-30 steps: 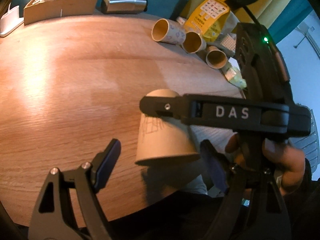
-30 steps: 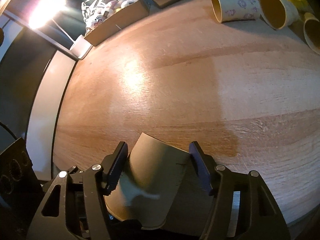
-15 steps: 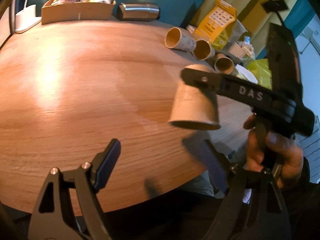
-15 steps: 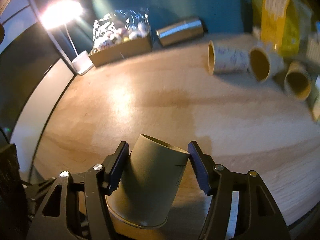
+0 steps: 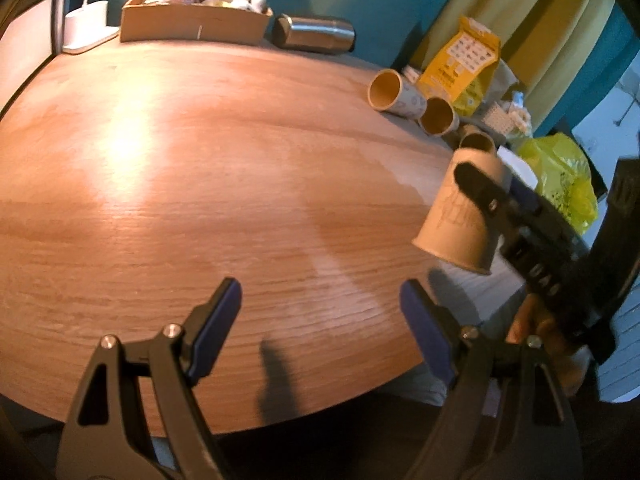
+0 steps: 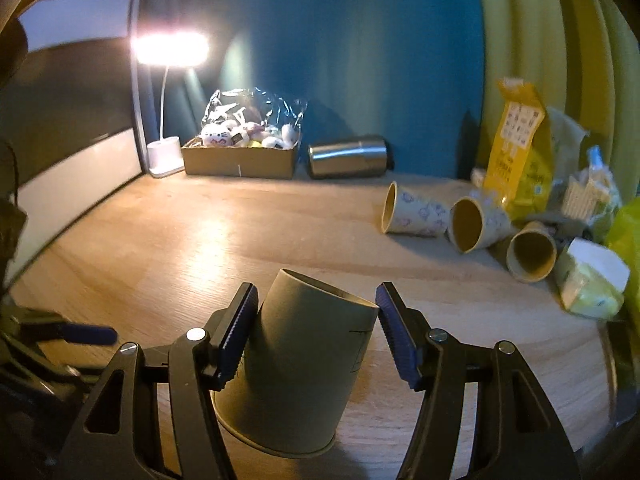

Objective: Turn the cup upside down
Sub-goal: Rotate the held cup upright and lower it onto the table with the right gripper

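A tan paper cup sits between the fingers of my right gripper, mouth down and base up, tilted a little, above the wooden table. The same cup shows in the left wrist view at the right, held by the right gripper over the table's near right edge. My left gripper is open and empty, above the table's front edge, left of the cup.
Three paper cups lie on their sides at the far right, beside a yellow bag and packets. A steel tumbler, a cardboard box of toys and a lit lamp stand along the back.
My right gripper has lifted the mouth-down cup and carried it to the right, away from the left gripper. Its view has tipped up from the tabletop towards the wall. The left gripper stays open.
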`<state>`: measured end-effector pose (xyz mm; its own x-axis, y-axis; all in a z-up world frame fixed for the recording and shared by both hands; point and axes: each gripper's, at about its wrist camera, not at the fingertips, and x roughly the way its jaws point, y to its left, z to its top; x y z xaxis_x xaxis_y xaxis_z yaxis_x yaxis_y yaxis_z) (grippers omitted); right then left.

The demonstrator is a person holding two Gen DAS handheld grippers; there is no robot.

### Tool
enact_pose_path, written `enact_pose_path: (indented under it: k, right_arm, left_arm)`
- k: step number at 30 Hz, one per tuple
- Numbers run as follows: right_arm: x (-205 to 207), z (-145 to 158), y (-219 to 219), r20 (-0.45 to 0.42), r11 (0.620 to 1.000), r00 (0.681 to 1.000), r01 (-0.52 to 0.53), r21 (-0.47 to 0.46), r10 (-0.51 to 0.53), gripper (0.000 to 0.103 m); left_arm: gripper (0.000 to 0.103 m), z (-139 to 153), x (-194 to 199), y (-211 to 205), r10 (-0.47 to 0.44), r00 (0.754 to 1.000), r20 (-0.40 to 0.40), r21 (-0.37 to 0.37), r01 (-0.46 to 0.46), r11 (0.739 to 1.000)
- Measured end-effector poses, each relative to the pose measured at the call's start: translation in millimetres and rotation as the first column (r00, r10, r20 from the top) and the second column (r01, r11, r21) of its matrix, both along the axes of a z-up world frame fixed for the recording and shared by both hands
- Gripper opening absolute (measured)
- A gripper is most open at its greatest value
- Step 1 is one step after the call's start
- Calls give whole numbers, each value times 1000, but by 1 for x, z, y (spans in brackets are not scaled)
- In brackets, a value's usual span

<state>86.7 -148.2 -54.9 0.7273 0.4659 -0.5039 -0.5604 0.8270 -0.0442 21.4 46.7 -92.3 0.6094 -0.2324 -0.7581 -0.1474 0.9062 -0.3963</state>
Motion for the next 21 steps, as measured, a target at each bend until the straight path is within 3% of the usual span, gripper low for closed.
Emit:
enact_pose_path:
  k: [6,15,21]
  right_arm:
    - [-22,-16,3,181,998,983,35,-42,-27,65]
    - [-43,-38,-1,317,994,948,66,-91,-34,65]
    - [-54,-42,-5,354,993,935,63,-101,-23,65]
  left_arm:
    - [83,2,-7,7,33,999,20,4,-33,999]
    - [83,2,-1,1,29,999,21,9,-29,1000]
    - [83,2,-2,-1,25,999,32,-6,-25,1000]
